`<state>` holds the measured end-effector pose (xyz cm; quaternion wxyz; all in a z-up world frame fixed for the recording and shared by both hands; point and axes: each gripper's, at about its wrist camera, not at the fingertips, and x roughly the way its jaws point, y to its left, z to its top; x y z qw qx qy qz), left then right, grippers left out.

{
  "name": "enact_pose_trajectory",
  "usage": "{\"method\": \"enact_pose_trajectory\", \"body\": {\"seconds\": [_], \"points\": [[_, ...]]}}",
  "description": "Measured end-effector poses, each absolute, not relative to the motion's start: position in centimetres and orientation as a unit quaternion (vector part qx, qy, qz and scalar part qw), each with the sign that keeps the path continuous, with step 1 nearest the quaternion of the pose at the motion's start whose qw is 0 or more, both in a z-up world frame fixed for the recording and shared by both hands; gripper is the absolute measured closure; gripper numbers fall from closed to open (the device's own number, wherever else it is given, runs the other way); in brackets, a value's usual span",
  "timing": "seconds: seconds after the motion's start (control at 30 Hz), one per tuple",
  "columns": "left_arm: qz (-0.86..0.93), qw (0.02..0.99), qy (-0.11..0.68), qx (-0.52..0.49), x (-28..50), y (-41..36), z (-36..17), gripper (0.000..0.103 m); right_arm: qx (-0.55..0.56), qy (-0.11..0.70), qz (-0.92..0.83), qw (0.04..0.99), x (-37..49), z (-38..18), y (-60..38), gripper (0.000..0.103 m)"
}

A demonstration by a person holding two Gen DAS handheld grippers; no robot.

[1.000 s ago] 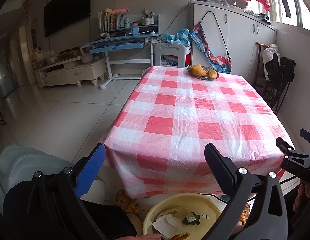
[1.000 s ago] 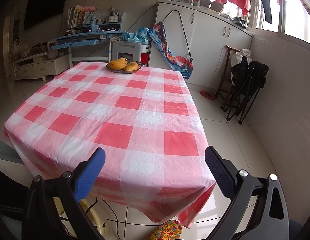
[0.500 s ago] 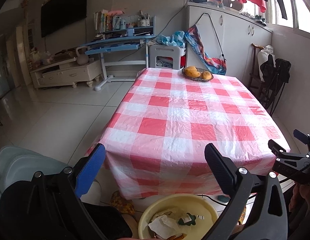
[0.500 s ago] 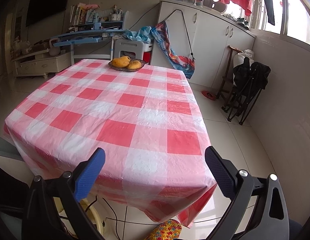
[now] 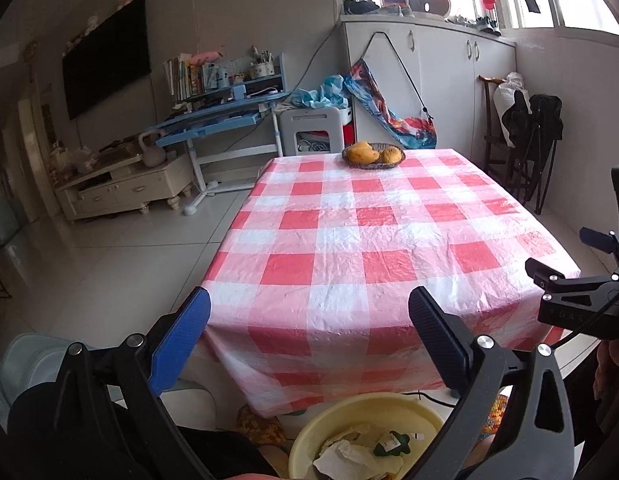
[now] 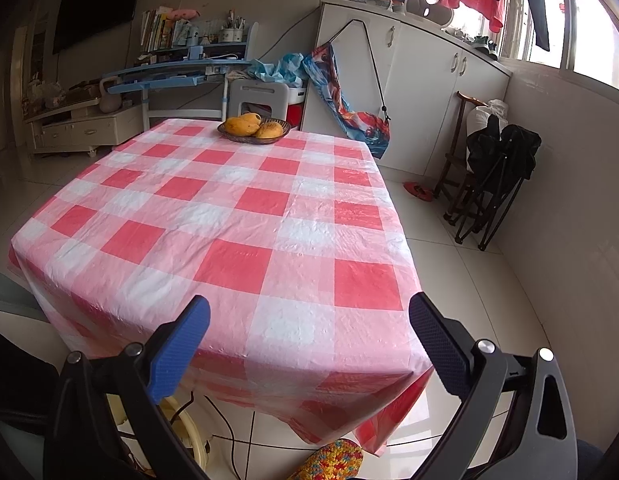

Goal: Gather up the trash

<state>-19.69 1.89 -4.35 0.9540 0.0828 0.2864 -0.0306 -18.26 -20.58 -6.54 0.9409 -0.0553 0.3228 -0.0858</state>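
A pale yellow basin [image 5: 321, 424] sits on the floor below the table's near edge, holding crumpled white paper [image 5: 345, 458] and a small green-labelled scrap [image 5: 389, 442]. My left gripper [image 5: 309, 320] hangs open above and in front of it, nothing between its fingers. My right gripper [image 6: 309, 320] is open too, near the table's front right corner, empty; in the left wrist view the right gripper [image 5: 565, 272] shows from the side at the right edge. The basin's rim [image 6: 195, 440] peeks out at the bottom left of the right wrist view.
A table with a red-and-white checked cloth [image 5: 389, 240] fills the middle; a basket of mangoes [image 5: 373, 155] stands at its far end. A colourful knitted slipper [image 6: 333, 460] lies on the floor. Folded dark chairs [image 6: 493, 176] lean at the right wall; a blue desk [image 5: 213, 120] stands beyond.
Both grippers have drawn back and risen a little from the table, so it looks farther off and the basin shows more fully. Both stay open and empty.
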Motion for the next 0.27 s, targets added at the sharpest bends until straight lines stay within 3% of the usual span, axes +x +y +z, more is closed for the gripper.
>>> {"method": "enact_pose_trajectory", "body": {"seconds": [0.1,0.27], "points": [[-0.017,0.939,0.323,0.115,-18.9,1.5,-4.9,0.007,-0.055,0.322,-0.086,0.941,-18.3,-6.5,-20.6,0.008],[-0.019,0.934,0.348,0.074,-18.2,3.1,-4.8,0.007,-0.07,0.327,-0.084,0.939,-18.2,-6.8,-20.1,0.008]]}}
